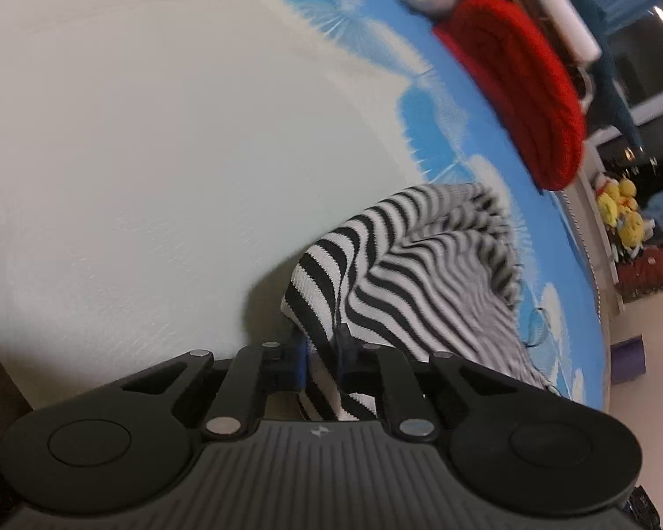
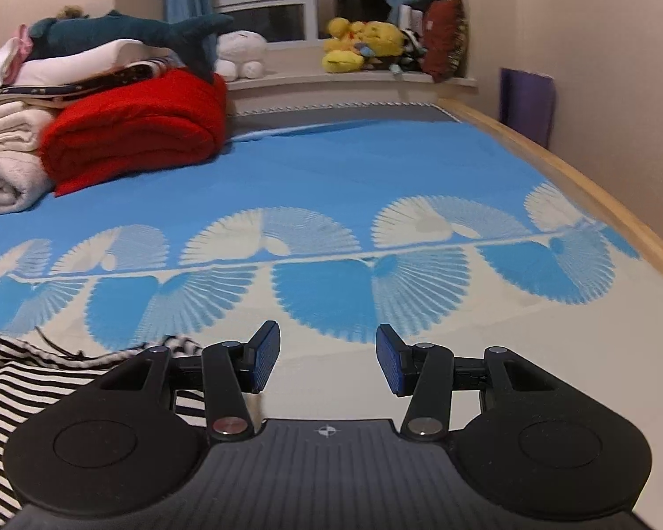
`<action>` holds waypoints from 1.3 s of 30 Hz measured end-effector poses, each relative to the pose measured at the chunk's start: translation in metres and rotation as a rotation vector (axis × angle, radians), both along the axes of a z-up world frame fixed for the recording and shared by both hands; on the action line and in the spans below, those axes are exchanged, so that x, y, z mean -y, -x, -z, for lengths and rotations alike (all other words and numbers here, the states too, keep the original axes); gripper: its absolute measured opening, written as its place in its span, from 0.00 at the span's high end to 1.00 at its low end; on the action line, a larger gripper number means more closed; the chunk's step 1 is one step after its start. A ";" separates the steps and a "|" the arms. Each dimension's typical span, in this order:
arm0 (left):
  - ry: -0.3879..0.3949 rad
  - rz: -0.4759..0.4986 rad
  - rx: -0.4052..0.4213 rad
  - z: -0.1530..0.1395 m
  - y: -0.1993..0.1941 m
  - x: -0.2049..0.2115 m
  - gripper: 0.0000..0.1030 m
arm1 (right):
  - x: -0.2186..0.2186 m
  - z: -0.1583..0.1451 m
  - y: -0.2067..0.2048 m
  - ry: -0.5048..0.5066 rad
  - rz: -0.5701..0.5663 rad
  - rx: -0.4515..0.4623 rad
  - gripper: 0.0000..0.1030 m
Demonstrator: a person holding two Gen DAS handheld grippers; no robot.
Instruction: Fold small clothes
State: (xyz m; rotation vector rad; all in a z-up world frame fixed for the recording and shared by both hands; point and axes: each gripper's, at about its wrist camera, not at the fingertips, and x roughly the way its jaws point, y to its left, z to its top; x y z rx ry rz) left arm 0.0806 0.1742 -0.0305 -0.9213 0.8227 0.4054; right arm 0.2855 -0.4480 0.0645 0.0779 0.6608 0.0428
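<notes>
A black-and-white striped garment [image 1: 424,274] lies on the bed, partly lifted. My left gripper [image 1: 321,353] is shut on a bunched edge of it and holds that edge up off the sheet. In the right wrist view the same striped garment [image 2: 17,393] lies at the lower left. My right gripper [image 2: 327,360] is open and empty, just right of the garment, low over the white part of the bed sheet [image 2: 331,176].
A folded red blanket [image 2: 141,128] and stacked white bedding [image 2: 4,163] sit at the far left of the bed, with a plush shark [image 2: 123,28] on top. Yellow plush toys [image 2: 362,44] sit on the windowsill. The wooden bed edge [image 2: 596,194] runs along the right.
</notes>
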 end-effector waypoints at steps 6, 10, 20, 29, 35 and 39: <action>-0.245 0.181 0.078 -0.091 -0.031 0.066 0.89 | 0.024 -0.013 0.017 -0.076 0.063 0.017 0.51; -0.365 0.368 0.188 -0.152 -0.064 0.166 0.90 | 0.045 -0.033 0.040 -0.187 0.115 0.058 0.51; -0.434 1.101 0.145 -0.100 -0.078 0.454 0.78 | 0.086 -0.034 0.086 -0.178 0.139 0.109 0.51; -0.466 1.015 0.144 -0.103 -0.055 0.376 0.77 | 0.094 -0.014 0.076 -0.352 0.109 0.013 0.51; -0.465 0.870 0.114 -0.093 -0.056 0.299 0.77 | 0.051 0.005 0.045 -0.434 -0.038 -0.151 0.51; -0.454 0.833 0.096 -0.083 -0.049 0.274 0.77 | 0.012 0.021 0.019 -0.424 -0.105 -0.260 0.51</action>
